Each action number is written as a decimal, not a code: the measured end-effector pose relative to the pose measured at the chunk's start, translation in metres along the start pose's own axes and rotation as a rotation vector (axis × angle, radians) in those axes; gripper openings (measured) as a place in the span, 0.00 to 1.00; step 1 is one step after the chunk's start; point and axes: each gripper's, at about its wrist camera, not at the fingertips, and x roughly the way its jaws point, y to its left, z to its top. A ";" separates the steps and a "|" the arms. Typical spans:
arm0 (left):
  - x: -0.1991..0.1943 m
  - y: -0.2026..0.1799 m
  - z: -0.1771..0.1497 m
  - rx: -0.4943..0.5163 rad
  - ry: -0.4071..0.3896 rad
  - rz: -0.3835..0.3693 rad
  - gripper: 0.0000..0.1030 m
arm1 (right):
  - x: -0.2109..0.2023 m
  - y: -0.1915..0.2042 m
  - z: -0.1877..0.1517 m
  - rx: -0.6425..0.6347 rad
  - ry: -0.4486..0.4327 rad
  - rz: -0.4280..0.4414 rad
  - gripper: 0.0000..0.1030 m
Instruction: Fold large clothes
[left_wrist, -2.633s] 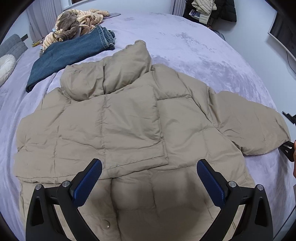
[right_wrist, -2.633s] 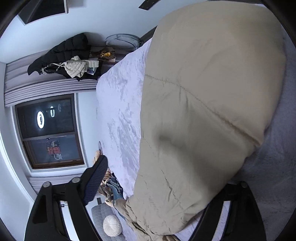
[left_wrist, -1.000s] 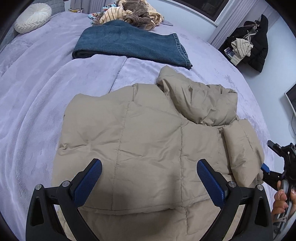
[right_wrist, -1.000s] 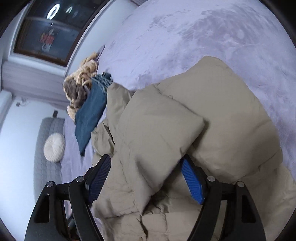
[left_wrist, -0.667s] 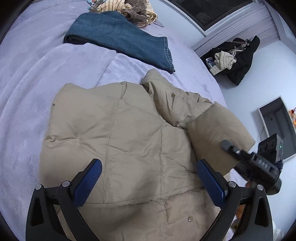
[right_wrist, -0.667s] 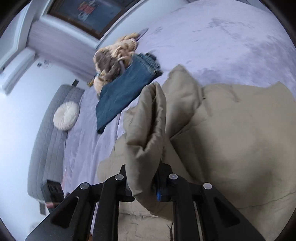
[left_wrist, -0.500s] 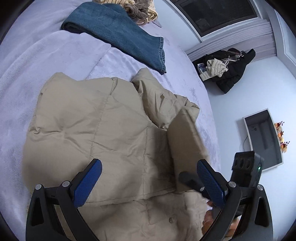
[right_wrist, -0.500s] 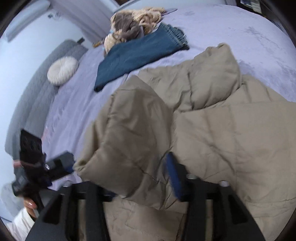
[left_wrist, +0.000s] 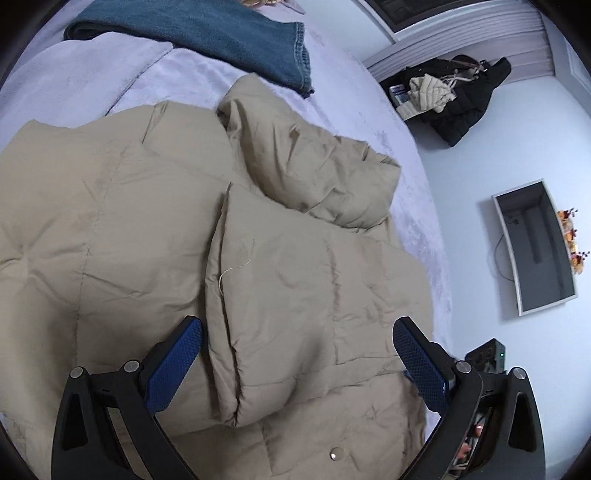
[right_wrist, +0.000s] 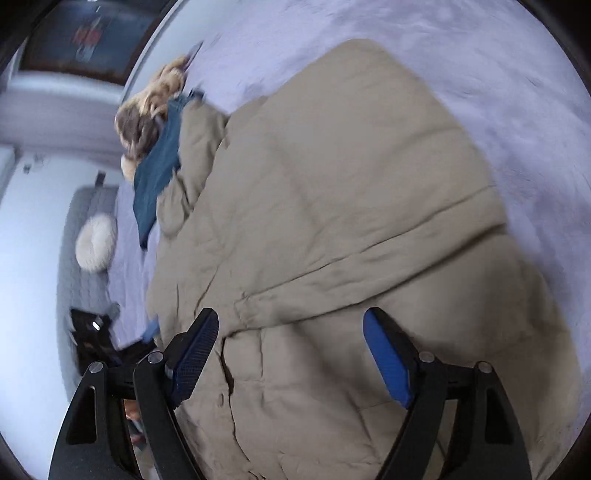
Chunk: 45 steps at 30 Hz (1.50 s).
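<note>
Lavender plush bed (left_wrist: 92, 85), puffy beige quilted jacket (left_wrist: 110, 229) spread flat, right sleeve folded across its front, blue folded jeans (left_wrist: 207, 33) far beyond, left claw (left_wrist: 295, 363) and right claw (right_wrist: 291, 356) both released above it

Setting: home bedroom. Evidence: bed (left_wrist: 88, 77) with lavender plush cover, round cushion (right_wrist: 96, 243) by grey padded headboard (right_wrist: 75, 258), curtains (left_wrist: 476, 40), wall-mounted screen (left_wrist: 535, 247), coats heaped in corner (left_wrist: 454, 99).

Bed (left_wrist: 413, 158) right edge: bare strip beside jacket (left_wrist: 155, 229) | far edge: folded jeans (left_wrist: 229, 37) touching hood, blocking passage there
</note>
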 end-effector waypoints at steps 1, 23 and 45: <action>0.007 -0.001 0.001 -0.001 0.009 0.019 0.96 | -0.004 -0.011 0.006 0.055 -0.030 0.036 0.81; -0.033 -0.009 -0.017 0.177 -0.210 0.464 0.75 | -0.031 -0.015 0.040 -0.106 -0.055 -0.140 0.67; 0.044 -0.014 -0.008 0.321 -0.096 0.520 0.35 | 0.022 0.008 0.087 -0.331 -0.054 -0.290 0.01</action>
